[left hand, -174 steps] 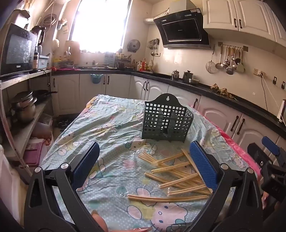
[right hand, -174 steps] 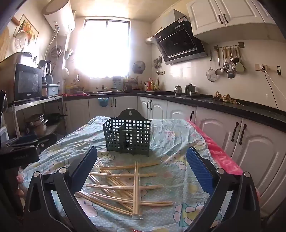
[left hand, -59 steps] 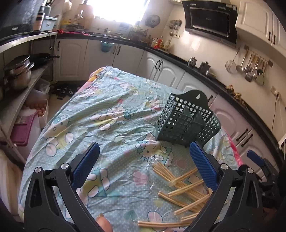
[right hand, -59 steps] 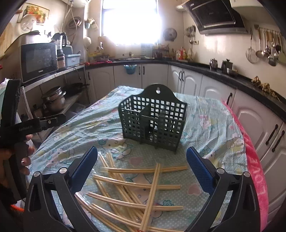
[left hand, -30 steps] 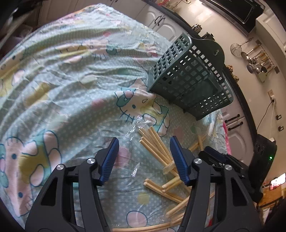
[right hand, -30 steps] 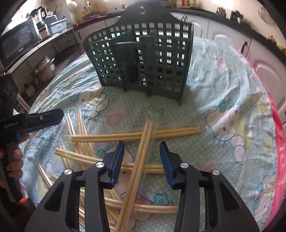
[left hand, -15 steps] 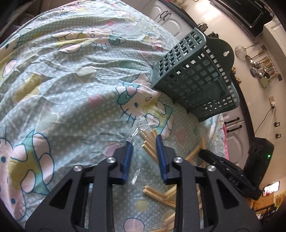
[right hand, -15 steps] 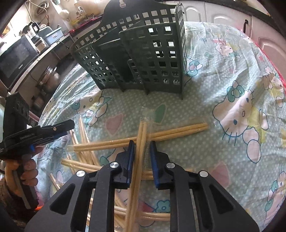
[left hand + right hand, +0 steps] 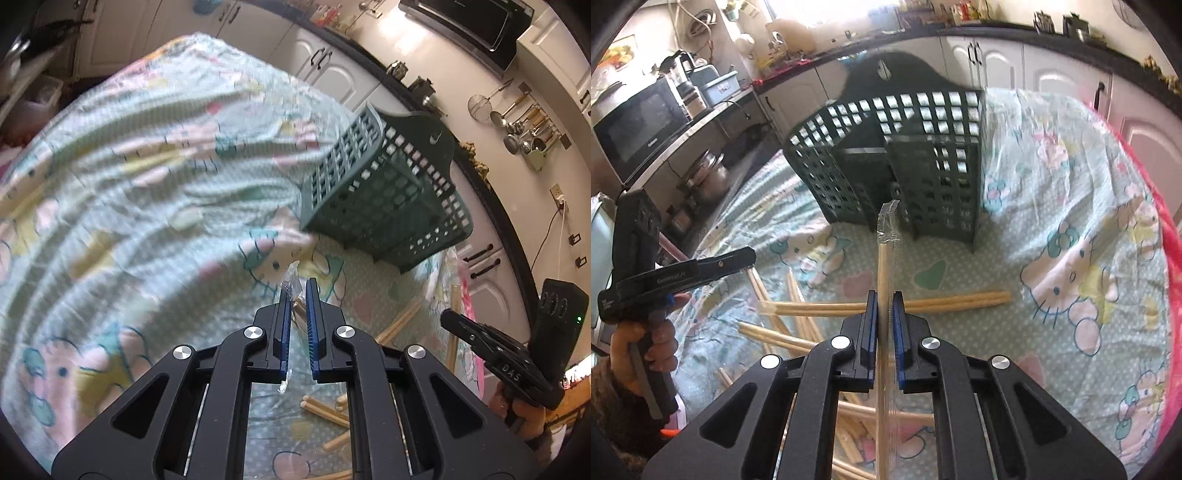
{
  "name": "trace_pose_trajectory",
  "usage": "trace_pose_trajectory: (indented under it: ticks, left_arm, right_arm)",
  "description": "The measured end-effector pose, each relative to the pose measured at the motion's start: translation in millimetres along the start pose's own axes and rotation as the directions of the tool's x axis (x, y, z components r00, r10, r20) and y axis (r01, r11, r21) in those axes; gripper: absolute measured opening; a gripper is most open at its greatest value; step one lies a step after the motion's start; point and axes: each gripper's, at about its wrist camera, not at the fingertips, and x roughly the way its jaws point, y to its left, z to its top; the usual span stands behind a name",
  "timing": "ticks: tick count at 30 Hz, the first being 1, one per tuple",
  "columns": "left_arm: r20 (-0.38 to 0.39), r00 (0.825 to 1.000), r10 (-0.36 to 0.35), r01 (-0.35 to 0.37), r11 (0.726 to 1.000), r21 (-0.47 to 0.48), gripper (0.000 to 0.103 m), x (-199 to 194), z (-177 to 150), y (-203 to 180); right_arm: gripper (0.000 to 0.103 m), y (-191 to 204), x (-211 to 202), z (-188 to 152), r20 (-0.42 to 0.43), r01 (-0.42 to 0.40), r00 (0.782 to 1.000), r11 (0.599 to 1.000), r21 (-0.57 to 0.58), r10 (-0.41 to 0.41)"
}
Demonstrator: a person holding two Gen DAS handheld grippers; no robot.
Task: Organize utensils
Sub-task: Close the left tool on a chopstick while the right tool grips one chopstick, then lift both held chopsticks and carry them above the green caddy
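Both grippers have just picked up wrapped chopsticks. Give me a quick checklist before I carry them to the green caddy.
1. Right gripper closing on a wrapped chopstick pair: ok, the pair sits between the fingers.
2. Left gripper holding chopsticks: cannot tell how securely; only wrapper and stick ends show between the fingers.
3. Green caddy upright with its top open: ok.
4. Caddy compartments free: cannot tell, the inside is dark.
5. Right pair points at the caddy: ok.
6. Loose chopsticks left on the tablecloth: not ok, several remain.
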Motion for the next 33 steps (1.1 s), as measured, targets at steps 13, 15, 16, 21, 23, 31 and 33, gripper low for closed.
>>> trace_pose_trajectory:
  ticks: [13,15,16,21,23,31,33]
  left_arm:
    - [0.129,0.99,-0.049,0.032,0.992,0.124,0.003,-60,31,-41]
    - [0.143,0.988,-0.058,0.037,0.989,0.143,0.002,-68,34,-49]
    - [0.15,0.986,-0.067,0.043,0.987,0.155,0.002,-73,35,-54]
    - [0.173,0.98,-0.099,0.062,0.977,0.205,0.002,-88,41,-75]
    - [0.183,0.977,-0.112,0.07,0.972,0.222,0.002,-95,43,-83]
    - [0.245,0.954,-0.17,0.096,0.953,0.288,0.002,-119,63,-120]
    - [0.27,0.946,-0.18,0.094,0.949,0.302,0.002,-127,70,-129]
  right_arm:
    - [0.008,45,-51,24,0.154,-0.02,0.987,0.993,-0.114,0.037]
    - [0.007,51,-59,28,0.176,-0.023,0.983,0.991,-0.132,0.046]
    - [0.007,53,-62,29,0.183,-0.023,0.982,0.99,-0.136,0.048]
    - [0.007,64,-79,37,0.236,-0.011,0.97,0.985,-0.169,0.051]
    - [0.007,67,-86,41,0.262,-0.002,0.964,0.984,-0.179,0.05]
    - [0.007,67,-113,62,0.362,0.039,0.931,0.981,-0.191,0.033]
    - [0.007,66,-121,70,0.396,0.054,0.918,0.98,-0.189,0.026]
